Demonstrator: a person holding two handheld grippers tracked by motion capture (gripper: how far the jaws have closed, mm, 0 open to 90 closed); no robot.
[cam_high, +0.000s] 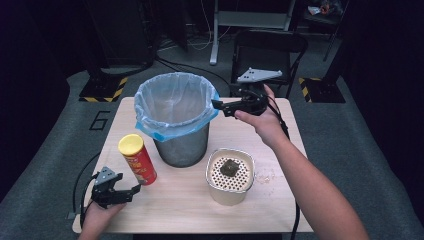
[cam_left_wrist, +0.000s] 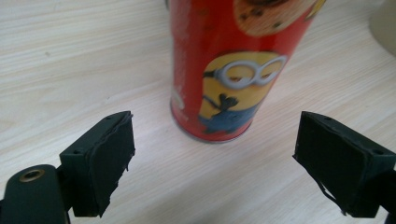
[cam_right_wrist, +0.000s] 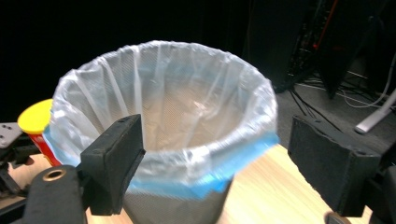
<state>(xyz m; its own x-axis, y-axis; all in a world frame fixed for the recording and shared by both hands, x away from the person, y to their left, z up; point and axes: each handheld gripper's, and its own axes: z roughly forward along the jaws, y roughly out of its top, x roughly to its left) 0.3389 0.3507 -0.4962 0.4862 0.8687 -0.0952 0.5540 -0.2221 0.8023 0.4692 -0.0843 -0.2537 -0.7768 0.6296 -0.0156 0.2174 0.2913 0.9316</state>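
A red crisp can (cam_high: 137, 160) with a yellow lid stands upright on the wooden table (cam_high: 175, 210), left of a metal bin (cam_high: 176, 117) lined with a clear and blue bag. My left gripper (cam_high: 129, 184) is open near the table's front left, its jaws just short of the can (cam_left_wrist: 233, 70) and nothing between them. My right gripper (cam_high: 219, 107) is open and empty, held beside the bin's right rim. In the right gripper view the bin (cam_right_wrist: 163, 116) lies ahead of the right gripper (cam_right_wrist: 217, 123), and the can's lid (cam_right_wrist: 35, 116) peeks out at the left.
A beige tub with a perforated top (cam_high: 230, 175) and a dark lump on it stands right of the can. Crumbs (cam_high: 264, 175) lie beside it. A black folding chair (cam_high: 270, 45) stands behind the table, among cables and striped floor bases.
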